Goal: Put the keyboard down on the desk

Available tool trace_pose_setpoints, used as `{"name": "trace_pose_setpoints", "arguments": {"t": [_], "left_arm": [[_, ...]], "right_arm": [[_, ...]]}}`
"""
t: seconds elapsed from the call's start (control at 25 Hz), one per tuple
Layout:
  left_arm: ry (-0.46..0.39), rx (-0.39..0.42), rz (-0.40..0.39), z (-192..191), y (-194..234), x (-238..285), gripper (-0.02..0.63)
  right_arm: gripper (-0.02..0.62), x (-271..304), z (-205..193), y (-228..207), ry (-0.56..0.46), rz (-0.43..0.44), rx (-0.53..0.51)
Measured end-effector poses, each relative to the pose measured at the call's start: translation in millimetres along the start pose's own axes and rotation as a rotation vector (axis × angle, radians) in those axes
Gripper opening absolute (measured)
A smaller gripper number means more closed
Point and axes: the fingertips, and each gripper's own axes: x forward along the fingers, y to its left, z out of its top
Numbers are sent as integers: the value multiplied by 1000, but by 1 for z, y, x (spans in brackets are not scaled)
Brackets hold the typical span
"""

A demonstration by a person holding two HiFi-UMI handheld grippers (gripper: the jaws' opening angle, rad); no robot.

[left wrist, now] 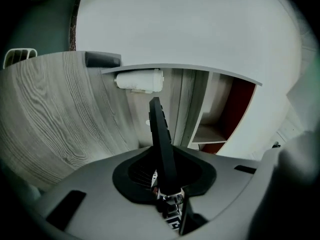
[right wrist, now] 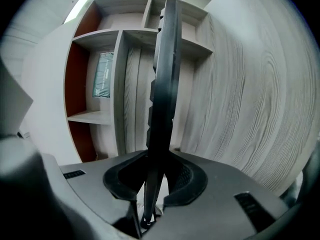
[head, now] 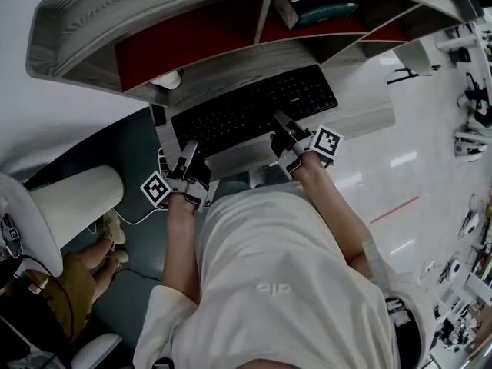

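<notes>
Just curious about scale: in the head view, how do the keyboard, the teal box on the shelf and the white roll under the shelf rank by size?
1. keyboard, clearly largest.
2. teal box.
3. white roll, smallest, though partly hidden.

Worktop (head: 365, 106): pale grey wood grain. A shelf unit (head: 265, 10) with red back panels stood along its rear edge. A white cylindrical item (head: 166, 79) sat at the back left, beneath the shelf. A teal box (head: 323, 12) lay in an upper compartment. A black keyboard (head: 254, 106) was over the middle; contact with the surface was not discernible.
</notes>
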Motion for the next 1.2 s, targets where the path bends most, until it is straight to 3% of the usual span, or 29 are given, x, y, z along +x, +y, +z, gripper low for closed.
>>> {"name": "trace_pose_setpoints", "arguments": {"t": [0.4, 0.6, 1.2], "left_arm": [[125, -64, 66, 24, 46, 20, 87], [177, -75, 104, 25, 67, 26, 87], [166, -127, 201, 27, 113, 38, 89]], "right_arm": [[94, 12, -6, -39, -114, -99, 53], [94, 14, -4, -57, -145, -108, 77], [94, 27, 0, -117, -132, -194, 158]]}}
